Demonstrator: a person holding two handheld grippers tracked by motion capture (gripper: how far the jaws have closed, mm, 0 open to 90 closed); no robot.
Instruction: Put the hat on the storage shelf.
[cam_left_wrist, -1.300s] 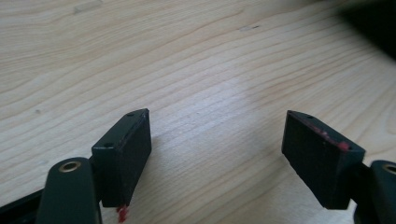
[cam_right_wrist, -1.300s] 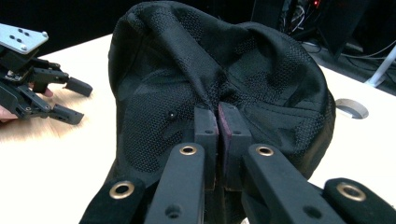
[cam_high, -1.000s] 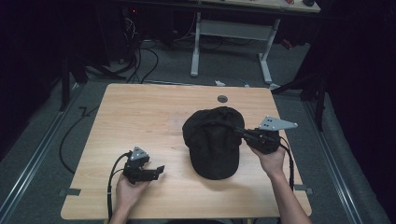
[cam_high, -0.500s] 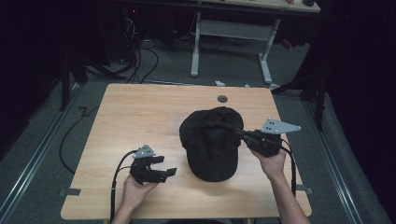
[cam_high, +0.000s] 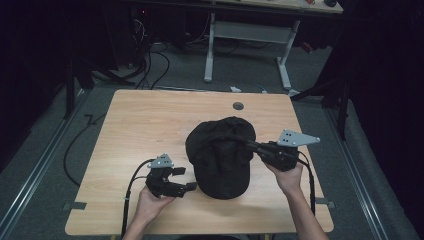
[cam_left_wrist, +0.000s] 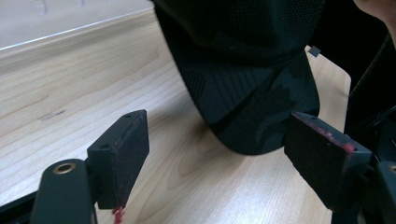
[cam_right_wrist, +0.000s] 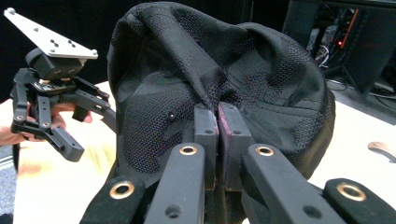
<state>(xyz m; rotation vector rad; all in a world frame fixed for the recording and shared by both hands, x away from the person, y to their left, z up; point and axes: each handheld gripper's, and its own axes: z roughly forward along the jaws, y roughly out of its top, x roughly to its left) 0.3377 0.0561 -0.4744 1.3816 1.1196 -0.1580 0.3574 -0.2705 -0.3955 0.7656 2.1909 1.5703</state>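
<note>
A black cap (cam_high: 220, 155) lies on the wooden table (cam_high: 145, 120), its brim toward the near edge. My right gripper (cam_high: 248, 145) is shut on a pinch of the cap's mesh crown (cam_right_wrist: 219, 88) at its right side; the jaws meet with fabric between them. My left gripper (cam_high: 186, 179) stands open just left of the brim (cam_left_wrist: 261, 112), its fingers (cam_left_wrist: 122, 154) spread wide with nothing between them, low over the table. In the right gripper view the left gripper (cam_right_wrist: 93, 128) shows beyond the cap's left side.
A small dark round disc (cam_high: 238, 106) lies on the table behind the cap. Cables trail from both grippers toward the near edge. A white desk frame (cam_high: 247, 35) and floor cables stand beyond the table's far side.
My left gripper has moved right toward the cap's brim. The right gripper has shifted the cap slightly left while still holding it.
</note>
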